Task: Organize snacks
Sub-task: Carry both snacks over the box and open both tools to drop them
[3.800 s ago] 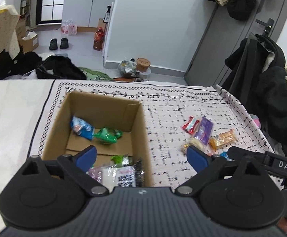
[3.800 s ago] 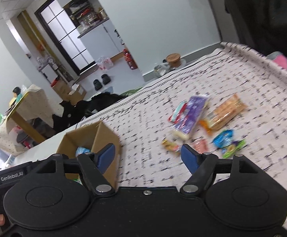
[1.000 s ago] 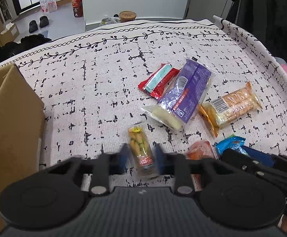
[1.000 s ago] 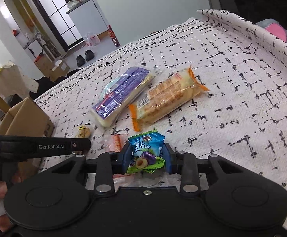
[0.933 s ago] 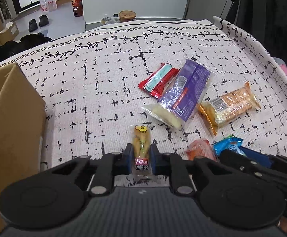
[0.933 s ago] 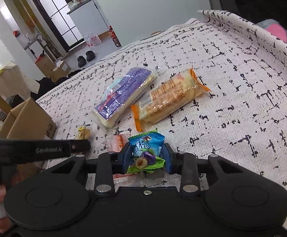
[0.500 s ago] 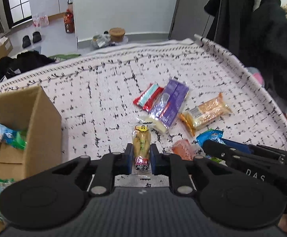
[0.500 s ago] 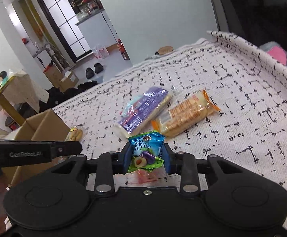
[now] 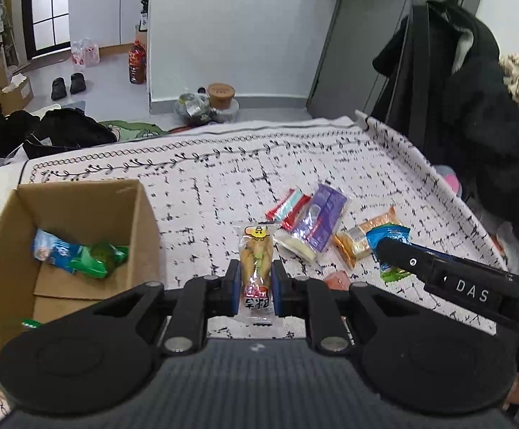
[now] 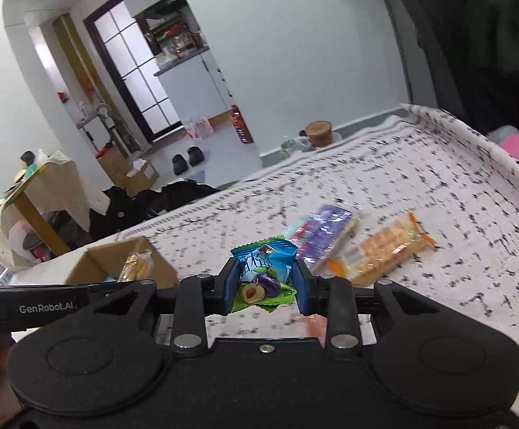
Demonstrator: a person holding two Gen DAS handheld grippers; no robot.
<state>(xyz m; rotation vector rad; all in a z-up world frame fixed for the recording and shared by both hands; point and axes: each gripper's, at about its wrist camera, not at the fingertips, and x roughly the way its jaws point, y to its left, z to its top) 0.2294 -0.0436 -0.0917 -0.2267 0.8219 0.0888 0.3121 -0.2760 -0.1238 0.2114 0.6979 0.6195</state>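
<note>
In our left gripper (image 9: 255, 279) the two blue fingers are closed tight on a clear narrow packet of yellow snacks with a red label (image 9: 256, 264), which stands up between them, off the cloth. Our right gripper (image 10: 264, 282) has its fingers pressed on both sides of a small blue and green packet with a plum picture (image 10: 264, 275), also lifted.

In the left wrist view, at 9 o'clock from the held packet, we see the open brown cardboard box (image 9: 80, 196); a blue packet (image 9: 50, 250) and a green packet (image 9: 96, 255) lie on its bottom. At 3 o'clock a small orange-red sweet (image 9: 336, 280) lies on the white tablecloth with black marks (image 9: 223, 178). At about 1 o'clock lie together a purple packet (image 9: 318, 227), a red and light blue packet (image 9: 288, 207) touching it, and an orange cracker packet (image 9: 356, 239) just beside. Beyond the table, at 12 o'clock, a round brown jar (image 9: 220, 93) stands on the floor by the wall.
</note>
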